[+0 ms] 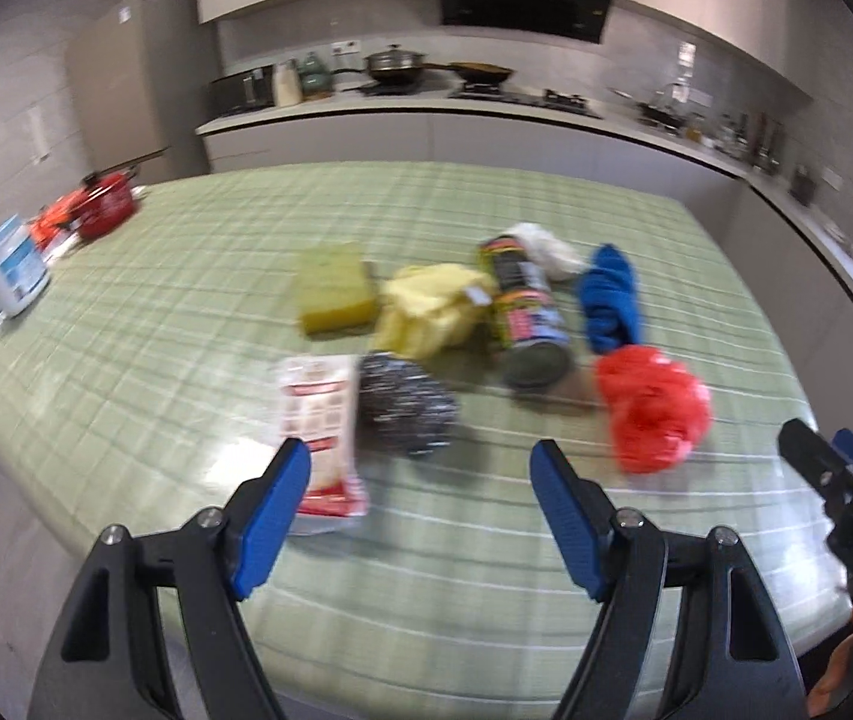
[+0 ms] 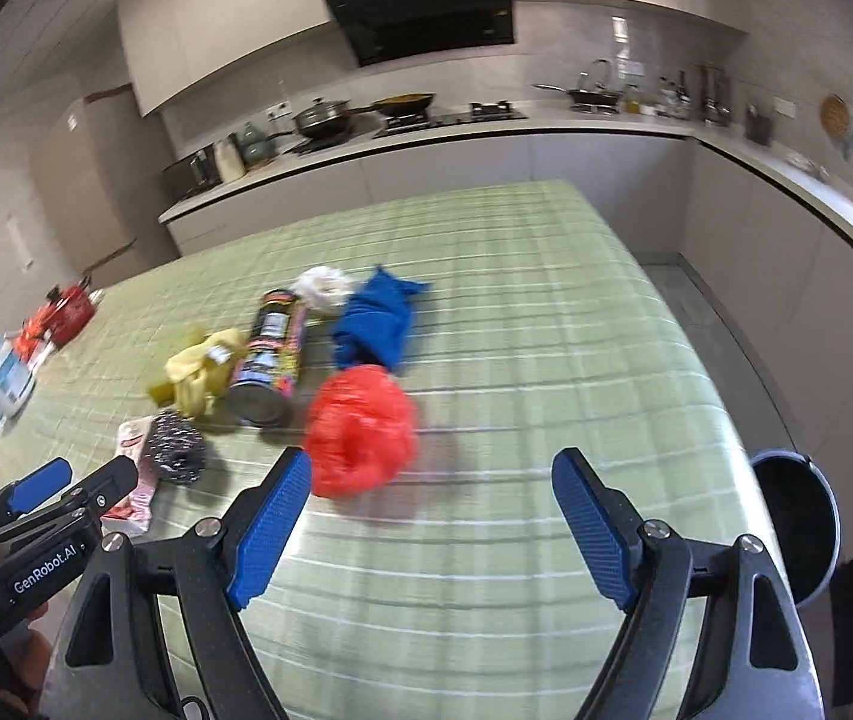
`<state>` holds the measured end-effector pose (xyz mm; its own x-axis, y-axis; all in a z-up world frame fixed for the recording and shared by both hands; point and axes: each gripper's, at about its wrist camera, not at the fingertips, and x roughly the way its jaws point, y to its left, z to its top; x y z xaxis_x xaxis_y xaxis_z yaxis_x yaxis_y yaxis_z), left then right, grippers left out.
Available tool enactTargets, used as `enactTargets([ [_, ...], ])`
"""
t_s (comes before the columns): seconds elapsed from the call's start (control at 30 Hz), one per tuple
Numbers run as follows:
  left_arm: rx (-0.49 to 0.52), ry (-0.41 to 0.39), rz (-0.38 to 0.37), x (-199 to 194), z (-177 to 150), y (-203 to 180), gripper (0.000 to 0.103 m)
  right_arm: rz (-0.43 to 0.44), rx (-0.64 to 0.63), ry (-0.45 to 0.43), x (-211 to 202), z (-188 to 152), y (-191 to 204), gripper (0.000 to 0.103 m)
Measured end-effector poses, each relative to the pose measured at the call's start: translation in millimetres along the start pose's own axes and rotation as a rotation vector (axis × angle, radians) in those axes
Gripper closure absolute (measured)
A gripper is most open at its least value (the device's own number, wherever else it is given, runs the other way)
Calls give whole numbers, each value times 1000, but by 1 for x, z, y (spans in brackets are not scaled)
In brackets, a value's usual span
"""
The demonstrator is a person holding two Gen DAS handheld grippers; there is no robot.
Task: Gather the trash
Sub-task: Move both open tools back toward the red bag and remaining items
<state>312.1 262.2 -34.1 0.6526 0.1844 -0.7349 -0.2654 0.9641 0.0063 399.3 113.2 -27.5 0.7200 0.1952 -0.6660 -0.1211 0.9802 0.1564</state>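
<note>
A cluster of trash lies on the green checked table [image 1: 186, 276]: a crumpled red plastic bag [image 1: 651, 405] [image 2: 360, 429], a blue cloth [image 1: 609, 300] [image 2: 375, 324], a lying snack can [image 1: 525, 312] [image 2: 270, 360], a white wad [image 1: 546, 249] [image 2: 321, 285], a yellow crumple [image 1: 429, 309] [image 2: 201, 369], a steel scourer [image 1: 405, 411] [image 2: 177, 447], a white-red packet [image 1: 321, 426] [image 2: 135, 468] and a yellow sponge [image 1: 336, 288]. My left gripper [image 1: 420, 516] hangs open near the table's front, empty, short of the packet and scourer. My right gripper [image 2: 432, 525] is open and empty just before the red bag.
A dark round bin [image 2: 795, 528] stands on the floor beside the table's right front corner. At the table's left edge are a white jar [image 1: 15, 267], a red pot [image 1: 105, 204] and small boxes. A kitchen counter with pans runs behind.
</note>
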Motion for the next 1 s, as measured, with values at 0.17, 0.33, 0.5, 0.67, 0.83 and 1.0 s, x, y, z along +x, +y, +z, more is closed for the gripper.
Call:
enactTargets([
  [0.17,-60,21,52,12,-3,23,26,53,-60,7,13,4,29,19],
  [0.33,-58,21,92,14,-7,33,26,102,-76,19,26,2,46,19],
  [0.5,-48,39,85,22,-11,39,26,115,-94,54,39,-6,61,19],
  [0.67,-25,66,47,39,-13,46,26,85,-94,49,42,-12,73,19],
  [0.83,28,92,4,56,-11,54,26,52,-42,65,48,-20,88,19],
  [1.0,55,92,-19,70,-7,62,26,20,-32,66,50,-27,105,19],
])
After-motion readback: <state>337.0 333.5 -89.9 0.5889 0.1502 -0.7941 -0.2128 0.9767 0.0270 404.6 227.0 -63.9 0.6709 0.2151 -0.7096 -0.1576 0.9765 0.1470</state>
